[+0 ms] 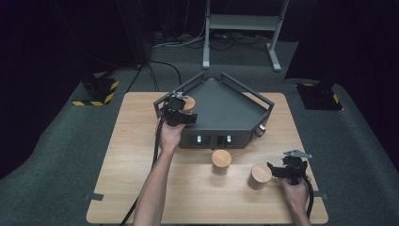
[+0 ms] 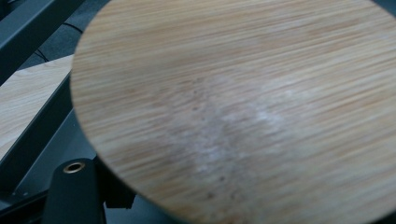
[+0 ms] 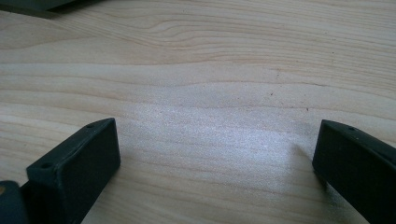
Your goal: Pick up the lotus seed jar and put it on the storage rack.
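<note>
Between the left gripper's (image 1: 181, 109) clenched jaws sits a wooden cylinder (image 1: 188, 102), held over the near-left corner of the dark tray (image 1: 226, 110); the left gripper view adds its grained round face (image 2: 243, 107) close up. Ahead of the right gripper (image 1: 275, 170), released, jaws wide, lies bare surface (image 3: 210, 93), a second cylinder (image 1: 259, 175) just beside it, a third (image 1: 221, 161) farther left.
</note>
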Demonstrator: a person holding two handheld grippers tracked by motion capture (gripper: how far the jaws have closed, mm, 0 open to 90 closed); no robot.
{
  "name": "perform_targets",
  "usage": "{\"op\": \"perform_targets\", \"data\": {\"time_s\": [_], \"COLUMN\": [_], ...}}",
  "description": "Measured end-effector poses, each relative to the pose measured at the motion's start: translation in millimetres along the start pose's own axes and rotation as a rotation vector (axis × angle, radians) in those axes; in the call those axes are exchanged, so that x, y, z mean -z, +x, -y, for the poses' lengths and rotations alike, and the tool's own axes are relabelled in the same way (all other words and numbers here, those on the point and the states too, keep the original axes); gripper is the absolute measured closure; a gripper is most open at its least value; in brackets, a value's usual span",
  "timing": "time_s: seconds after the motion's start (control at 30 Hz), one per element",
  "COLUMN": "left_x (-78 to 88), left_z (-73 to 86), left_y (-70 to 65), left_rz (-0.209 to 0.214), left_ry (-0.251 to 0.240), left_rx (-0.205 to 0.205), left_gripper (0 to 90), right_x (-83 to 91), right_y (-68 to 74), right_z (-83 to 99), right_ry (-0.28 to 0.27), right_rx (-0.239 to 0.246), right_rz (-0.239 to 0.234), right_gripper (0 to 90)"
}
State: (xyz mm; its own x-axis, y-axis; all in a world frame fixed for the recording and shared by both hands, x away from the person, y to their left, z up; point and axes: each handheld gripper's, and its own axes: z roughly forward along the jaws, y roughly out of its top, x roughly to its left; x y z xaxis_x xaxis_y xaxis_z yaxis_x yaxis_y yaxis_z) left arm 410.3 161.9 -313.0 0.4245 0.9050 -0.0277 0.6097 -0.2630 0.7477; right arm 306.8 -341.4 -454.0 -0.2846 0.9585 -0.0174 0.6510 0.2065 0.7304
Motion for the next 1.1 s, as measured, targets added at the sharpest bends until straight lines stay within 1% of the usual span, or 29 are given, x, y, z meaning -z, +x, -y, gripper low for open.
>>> {"op": "perform_targets", "data": {"time_s": [0.2,0.33,0.43,0.63,0.9,0.93,0.97,1.0,1.1], "left_x": [-2.3,-2.2,-2.2,-2.2,-1.7,-1.6,-1.4,-1.3,0.3], "left_z": [3.9,5.6,6.3,8.1,6.8,6.8,6.3,6.7,8.2], "left_y": [-4.1,-5.0,-5.9,-5.8,-3.6,-4.7,-4.9,-5.0,-4.2], "left_rz": [-0.010,-0.012,-0.015,-0.015,-0.008,-0.014,-0.017,-0.017,-0.010], "left_ry": [-0.013,-0.014,-0.012,-0.018,-0.012,-0.012,-0.010,-0.012,-0.019], "left_rx": [-0.016,-0.024,-0.037,-0.037,-0.040,-0.041,-0.041,-0.038,-0.033], "left_gripper": [25.3,25.3,25.3,25.3,24.9,23.6,19.4,13.3,7.7], "right_x": [0.0,0.0,0.0,0.0,0.0,0.0,0.0,0.0,0.0], "right_y": [0.1,0.0,0.0,0.0,0.0,0.0,0.0,0.1,0.0], "right_z": [0.0,0.0,0.0,0.0,0.0,0.0,0.0,0.0,0.0], "right_ry": [0.000,0.000,0.000,0.000,0.000,0.000,0.000,0.000,0.000], "right_rx": [0.000,0.000,0.000,0.000,0.000,0.000,0.000,0.000,0.000], "right_rz": [0.000,0.000,0.000,0.000,0.000,0.000,0.000,0.000,0.000], "right_gripper": [0.3,0.3,0.3,0.3,0.3,0.3,0.3,0.3,0.3]}}
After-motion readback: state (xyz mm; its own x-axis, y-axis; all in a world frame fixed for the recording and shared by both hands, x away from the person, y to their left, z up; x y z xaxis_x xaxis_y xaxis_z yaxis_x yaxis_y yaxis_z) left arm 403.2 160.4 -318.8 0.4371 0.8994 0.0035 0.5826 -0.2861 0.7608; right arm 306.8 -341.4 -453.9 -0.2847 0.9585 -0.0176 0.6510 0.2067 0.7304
